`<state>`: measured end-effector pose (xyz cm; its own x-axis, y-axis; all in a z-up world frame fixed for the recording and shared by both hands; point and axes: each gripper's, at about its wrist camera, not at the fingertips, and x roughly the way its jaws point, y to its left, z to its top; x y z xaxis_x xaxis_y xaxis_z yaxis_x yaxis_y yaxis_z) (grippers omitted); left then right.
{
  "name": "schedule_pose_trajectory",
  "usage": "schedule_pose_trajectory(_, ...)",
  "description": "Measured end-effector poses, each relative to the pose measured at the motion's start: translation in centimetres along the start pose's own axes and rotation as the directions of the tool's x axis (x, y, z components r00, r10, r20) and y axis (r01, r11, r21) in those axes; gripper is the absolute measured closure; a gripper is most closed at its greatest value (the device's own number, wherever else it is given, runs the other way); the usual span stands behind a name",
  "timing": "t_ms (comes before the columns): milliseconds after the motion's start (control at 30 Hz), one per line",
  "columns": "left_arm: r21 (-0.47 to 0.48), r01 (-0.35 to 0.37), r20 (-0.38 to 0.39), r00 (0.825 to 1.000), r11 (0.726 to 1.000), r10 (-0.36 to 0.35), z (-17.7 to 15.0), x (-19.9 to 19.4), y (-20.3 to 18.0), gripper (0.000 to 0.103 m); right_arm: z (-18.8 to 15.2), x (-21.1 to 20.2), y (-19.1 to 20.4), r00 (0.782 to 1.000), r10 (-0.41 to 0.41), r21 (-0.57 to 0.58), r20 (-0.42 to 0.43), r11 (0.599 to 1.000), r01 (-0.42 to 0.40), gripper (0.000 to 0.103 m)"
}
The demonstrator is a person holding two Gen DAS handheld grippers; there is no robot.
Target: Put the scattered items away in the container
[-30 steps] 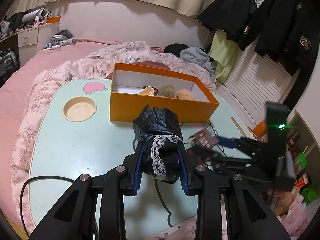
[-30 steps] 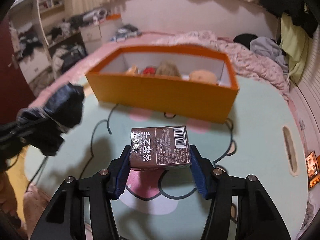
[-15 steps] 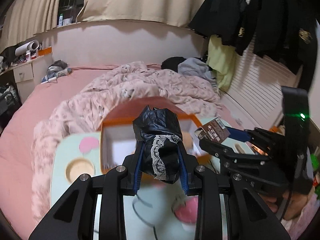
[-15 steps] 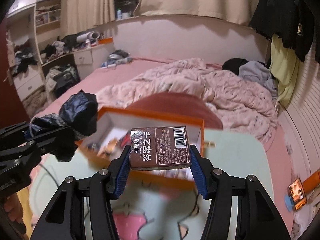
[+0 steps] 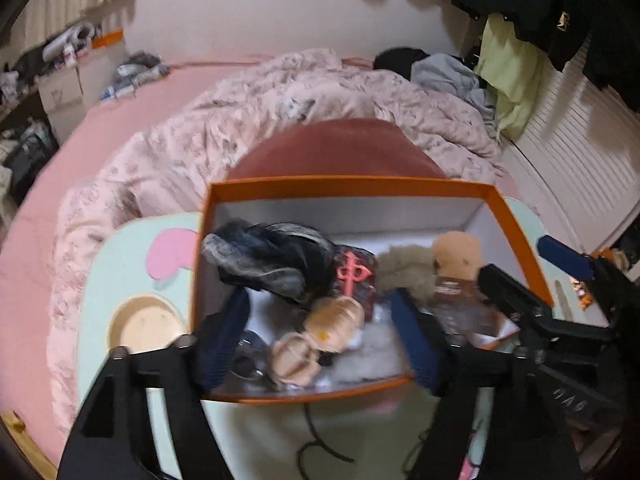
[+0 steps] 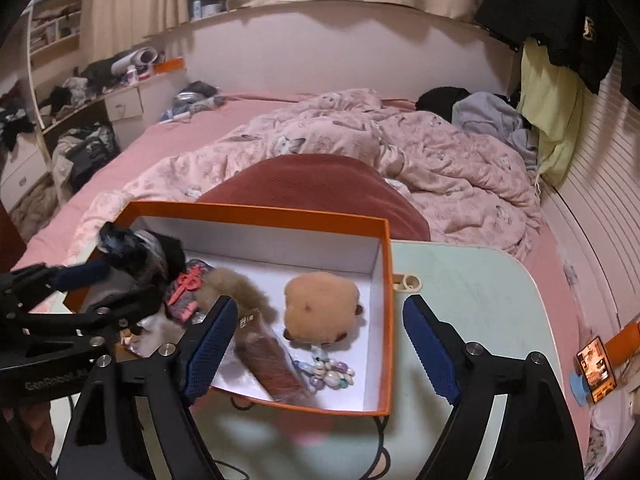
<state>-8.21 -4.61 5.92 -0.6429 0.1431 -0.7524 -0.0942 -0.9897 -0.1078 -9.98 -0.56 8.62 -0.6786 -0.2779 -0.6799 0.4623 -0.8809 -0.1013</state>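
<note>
Box left half crowded, right rear open
Orange box (image 6: 386, 312): bare floor behind the tan plush (image 6: 322, 306); black cloth (image 5: 272, 256) fills the left end.

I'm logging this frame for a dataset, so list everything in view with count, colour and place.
box: 1, orange, white inside, on table
table: 1, pale green, beside bed
black cloth: 1, black with lace, box's left end
brown packet: 1, brown, box's front
round plush: 1, tan, box's right half
fur piece: 1, beige, box's middle
beads: cluster, pastel, box's front
quilt: 1, pink, on bed
left tool: open, over box
right tool: open, over box
</note>
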Motion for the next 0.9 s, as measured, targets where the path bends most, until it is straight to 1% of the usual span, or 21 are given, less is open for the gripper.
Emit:
schedule_pose_trajectory(100,0.035,-0.025,0.049,0.999,0.999,0.023,0.0,-1.6,-0.3,0.026,0.0,-0.9,-0.6,1.0,0.005,0.022,0.005,1.0,-0.005,0.018)
schedule_pose_trajectory(133,0.035,-0.023,0.07,0.997,0.999,0.02,-0.1,-2.5,-0.4,0.026,-0.1,-1.5,-0.7,1.0,0.011,0.031,0.011,0.999,-0.011,0.018)
schedule_pose_trajectory(200,0.026,0.005,0.107,0.994,1.0,-0.008,-0.2,-4.3,-0.6,0.026,-0.4,-3.0,-0.9,0.999,0.026,0.047,0.024,0.999,-0.027,0.018)
schedule_pose_trajectory(267,0.03,0.032,0.107,0.994,0.999,-0.035,-0.4,-5.6,-1.1,0.022,-1.0,-4.7,-0.9,0.999,0.033,0.052,0.036,0.998,-0.035,0.017)
schedule_pose_trajectory(333,0.051,0.043,0.101,0.994,0.998,-0.048,-1.3,-6.8,-1.9,0.022,-2.2,-6.3,-0.7,0.999,0.028,0.048,0.04,0.998,-0.03,0.015)
schedule_pose_trajectory(433,0.067,0.052,0.104,0.993,0.996,-0.059,-3.8,-7.9,-2.9,0.022,-5.1,-7.9,-0.5,0.999,-0.004,0.055,0.044,0.998,0.002,0.01)
schedule_pose_trajectory(467,0.065,0.055,0.093,0.994,0.996,-0.061,-4.8,-7.9,-3.1,0.022,-6.0,-7.9,-0.5,0.999,-0.007,0.059,0.036,0.998,0.004,0.009)
schedule_pose_trajectory(533,0.054,0.055,0.046,0.997,0.997,-0.058,-7.0,-7.0,-3.3,0.022,-8.4,-7.3,-0.7,1.0,0.01,0.074,-0.013,0.997,-0.009,0.009)
schedule_pose_trajectory(600,0.03,0.004,0.012,1.0,1.0,-0.004,-9.0,-5.8,-3.2,0.022,-10.0,-6.6,-0.9,0.998,0.028,0.092,-0.055,0.996,-0.022,0.009)
schedule_pose_trajectory(667,0.01,-0.043,-0.016,0.999,0.999,0.043,-10.4,-4.9,-2.8,0.022,-11.3,-6.1,-1.0,0.996,0.029,0.1,-0.088,0.995,-0.02,0.009)
schedule_pose_trajectory(767,-0.016,-0.074,-0.065,0.995,0.997,0.073,-11.3,-3.6,-2.3,0.022,-12.5,-5.1,-1.0,0.99,-0.005,0.1,-0.139,0.995,0.019,0.008)
schedule_pose_trajectory(800,-0.032,-0.086,-0.101,0.991,0.996,0.083,-11.5,-2.8,-2.0,0.016,-12.8,-4.6,-1.0,0.986,-0.012,0.101,-0.166,0.994,0.029,0.008)
schedule_pose_trajectory(833,-0.025,-0.124,-0.104,0.987,0.992,0.121,-11.7,-2.2,-2.0,0.007,-13.2,-4.1,-0.8,0.982,-0.042,0.077,-0.184,0.995,0.057,0.0)
schedule_pose_trajectory(867,-0.031,-0.125,-0.1,0.988,0.992,0.122,-11.8,-1.9,-1.8,0.0,-13.3,-3.9,-0.6,0.983,-0.057,0.052,-0.177,0.996,0.067,0.0)
schedule_pose_trajectory(900,-0.039,-0.116,-0.094,0.989,0.993,0.112,-11.8,-1.9,-1.7,0.0,-13.4,-3.9,-0.5,0.984,-0.053,0.044,-0.167,0.997,0.061,0.0)
